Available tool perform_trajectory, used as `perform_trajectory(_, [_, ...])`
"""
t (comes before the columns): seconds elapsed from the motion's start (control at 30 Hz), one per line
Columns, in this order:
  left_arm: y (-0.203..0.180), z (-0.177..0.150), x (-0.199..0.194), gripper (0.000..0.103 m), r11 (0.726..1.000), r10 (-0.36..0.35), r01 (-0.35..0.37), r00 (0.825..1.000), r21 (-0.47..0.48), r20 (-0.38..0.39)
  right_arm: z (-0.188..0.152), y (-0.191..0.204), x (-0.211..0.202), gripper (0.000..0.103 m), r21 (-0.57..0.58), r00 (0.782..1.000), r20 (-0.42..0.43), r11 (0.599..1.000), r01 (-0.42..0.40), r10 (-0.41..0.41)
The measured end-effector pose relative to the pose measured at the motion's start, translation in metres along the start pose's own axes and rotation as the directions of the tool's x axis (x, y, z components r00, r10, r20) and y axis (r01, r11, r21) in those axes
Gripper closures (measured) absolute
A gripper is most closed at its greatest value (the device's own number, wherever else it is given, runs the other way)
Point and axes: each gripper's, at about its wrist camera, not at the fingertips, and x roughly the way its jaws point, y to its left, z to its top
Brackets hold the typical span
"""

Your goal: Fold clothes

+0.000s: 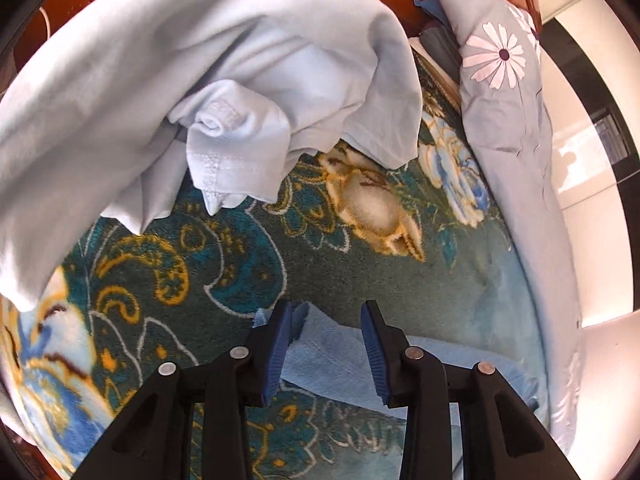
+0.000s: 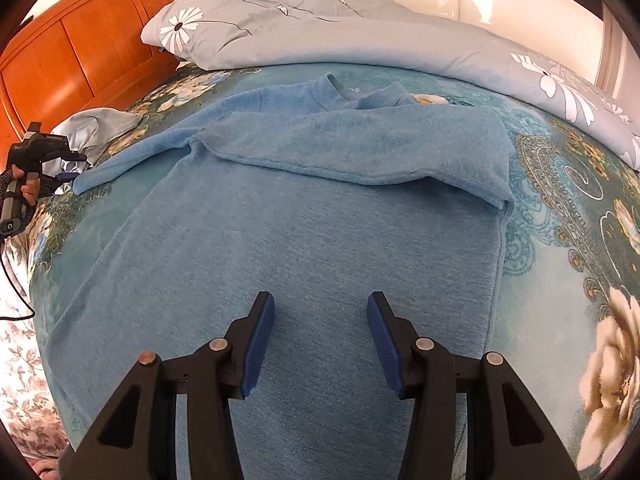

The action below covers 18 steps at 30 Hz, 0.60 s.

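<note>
Right gripper: your right gripper (image 2: 321, 344) hovers with jaws parted about halfway and nothing between the pads; the blue sweater (image 2: 280, 248) lies flat on the bed right beneath and ahead of it
Left gripper: your left gripper (image 1: 326, 350) is partly open too, and the sleeve end (image 1: 320, 344) shows between the pads without being pinched, as far as you can tell
Sweater axis: from your right gripper the body runs straight away towards the collar, so its long axis lines up with the way you point
Folded sleeve: one sleeve already lies across the chest, beyond your right gripper
Key relation: the unfolded sleeve stretches out to the far left of your right gripper, ending just beside your left one, so your left hand is the nearer for that fold, in my judgement
Pale garment: a light blue garment (image 1: 168, 92) lies crumpled ahead of your left gripper
Farthest: the flowered quilt (image 2: 320, 36) and wooden headboard (image 2: 80, 52)
</note>
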Motion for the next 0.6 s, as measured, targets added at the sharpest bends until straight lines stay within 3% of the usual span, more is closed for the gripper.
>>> perform_trajectory(0.1, [-0.003, -0.005, 0.001, 0.066, 0.999, -0.024, 0.024, 1.0, 0.028, 0.007, 0.0, 0.001, -0.001, 0.053, 0.003, 1.0, -0.004, 1.0, 0.0, 0.0])
perform_trajectory(0.13, [-0.005, -0.008, 0.001, 0.073, 0.998, -0.022, 0.022, 1.0, 0.05, 0.01, 0.0, 0.001, -0.001, 0.053, 0.003, 1.0, -0.005, 1.0, -0.001, 0.001])
perform_trajectory(0.17, [-0.008, -0.011, 0.001, 0.089, 0.997, -0.019, 0.018, 1.0, 0.076, 0.012, 0.0, 0.001, -0.002, 0.053, 0.004, 1.0, -0.006, 1.0, -0.001, 0.001])
perform_trajectory(0.23, [-0.013, -0.017, -0.002, 0.101, 0.992, 0.001, -0.004, 1.0, 0.125, 0.027, 0.0, 0.003, -0.003, 0.053, 0.004, 1.0, -0.008, 1.0, 0.001, -0.001])
perform_trajectory(0.47, [0.001, -0.04, -0.042, 0.101, 0.968, -0.074, 0.042, 0.99, 0.246, 0.12, -0.003, 0.009, -0.008, 0.053, -0.003, 1.0, -0.009, 1.0, 0.008, -0.008])
perform_trajectory(0.6, [0.032, -0.064, -0.048, 0.101, 0.968, -0.088, 0.063, 0.992, 0.244, 0.09, -0.007, 0.008, -0.009, 0.053, -0.003, 1.0, -0.017, 1.0, 0.006, -0.006])
